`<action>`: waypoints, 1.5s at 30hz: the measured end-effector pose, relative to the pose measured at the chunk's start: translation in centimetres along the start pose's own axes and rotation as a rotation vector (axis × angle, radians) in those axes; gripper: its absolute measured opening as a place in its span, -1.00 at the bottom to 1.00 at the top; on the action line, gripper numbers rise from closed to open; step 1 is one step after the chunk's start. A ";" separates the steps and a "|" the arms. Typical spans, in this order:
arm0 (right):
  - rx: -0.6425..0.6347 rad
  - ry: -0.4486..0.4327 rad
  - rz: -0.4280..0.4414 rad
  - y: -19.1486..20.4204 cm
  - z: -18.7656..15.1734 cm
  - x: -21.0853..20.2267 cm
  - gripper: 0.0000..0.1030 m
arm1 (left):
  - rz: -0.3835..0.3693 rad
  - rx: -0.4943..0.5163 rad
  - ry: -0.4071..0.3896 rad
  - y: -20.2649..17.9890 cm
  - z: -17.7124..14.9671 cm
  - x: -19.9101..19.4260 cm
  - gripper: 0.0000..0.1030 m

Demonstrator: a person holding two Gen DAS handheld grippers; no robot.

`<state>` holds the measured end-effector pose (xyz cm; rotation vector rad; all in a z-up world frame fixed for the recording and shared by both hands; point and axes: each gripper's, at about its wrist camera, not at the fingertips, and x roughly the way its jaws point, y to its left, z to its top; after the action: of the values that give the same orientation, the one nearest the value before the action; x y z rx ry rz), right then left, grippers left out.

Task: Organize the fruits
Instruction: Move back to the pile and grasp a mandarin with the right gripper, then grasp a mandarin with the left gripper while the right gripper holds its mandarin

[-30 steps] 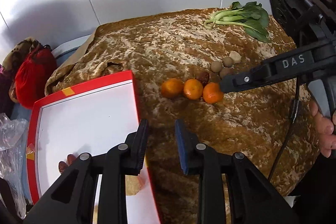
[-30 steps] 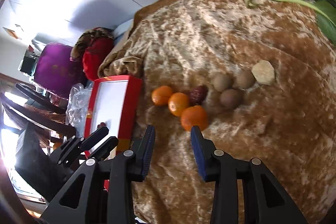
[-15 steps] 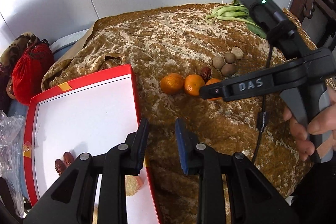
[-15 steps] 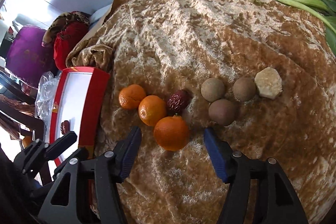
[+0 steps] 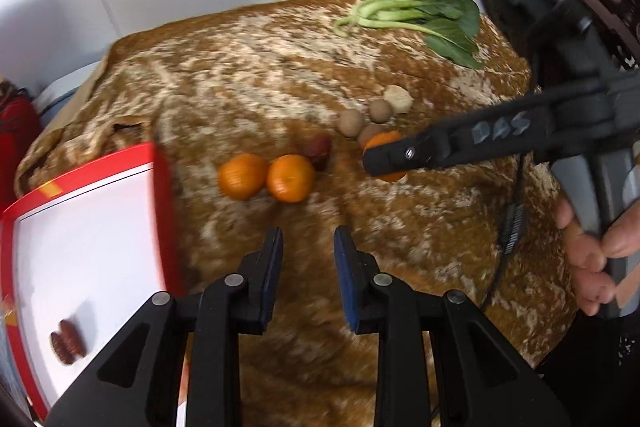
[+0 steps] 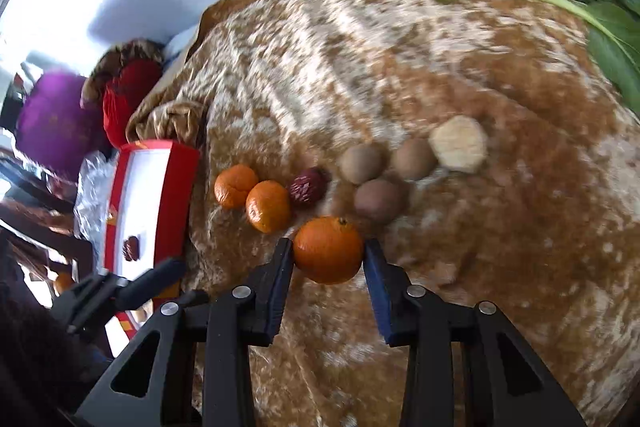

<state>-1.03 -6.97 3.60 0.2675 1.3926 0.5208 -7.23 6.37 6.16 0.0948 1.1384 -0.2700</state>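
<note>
My right gripper [image 6: 328,247] is closing its jaws on the nearest orange [image 6: 328,250], and both pads touch its sides on the brown velvet cloth [image 6: 500,247]. In the left wrist view that gripper [image 5: 372,159] reaches in from the right and hides most of this orange [image 5: 384,141]. Two more oranges [image 6: 236,185] [image 6: 268,206] lie to the left, with a red date [image 6: 307,187] beside them. Three brown round fruits [image 6: 362,163] and a pale chunk [image 6: 459,143] lie behind. My left gripper [image 5: 308,235] hovers in front of the oranges, slightly open and holding nothing.
A red box with a white inside [image 5: 80,227] stands at the left edge of the cloth and holds two dates [image 5: 68,343]. Leafy greens [image 5: 420,15] lie at the far right. A red bag [image 6: 128,95] and a purple bag [image 6: 56,123] sit off the table's left.
The right jaws spread wide, dropped over the nearest orange and came in against its sides. The left gripper moved right and lower, toward the oranges; the red box slid left in its view.
</note>
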 end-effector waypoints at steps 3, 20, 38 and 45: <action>0.070 -0.023 0.048 -1.9 0.2 -1.8 -0.27 | -0.003 0.001 0.012 -0.4 1.2 1.7 -0.53; 0.062 -0.031 0.093 -3.8 0.4 -4.4 -0.22 | 0.070 0.023 -0.018 0.2 2.9 2.4 -0.50; -0.015 0.054 -0.058 -1.2 -0.1 0.3 0.11 | 0.082 0.218 -0.048 0.2 3.4 5.0 -0.18; -0.023 0.062 -0.046 -0.5 -0.1 0.5 -0.06 | 0.061 0.258 -0.037 0.2 3.5 5.5 -0.02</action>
<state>-0.98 -7.17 2.87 0.2013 1.4492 0.5100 -2.00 4.89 2.67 0.3503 1.0582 -0.3614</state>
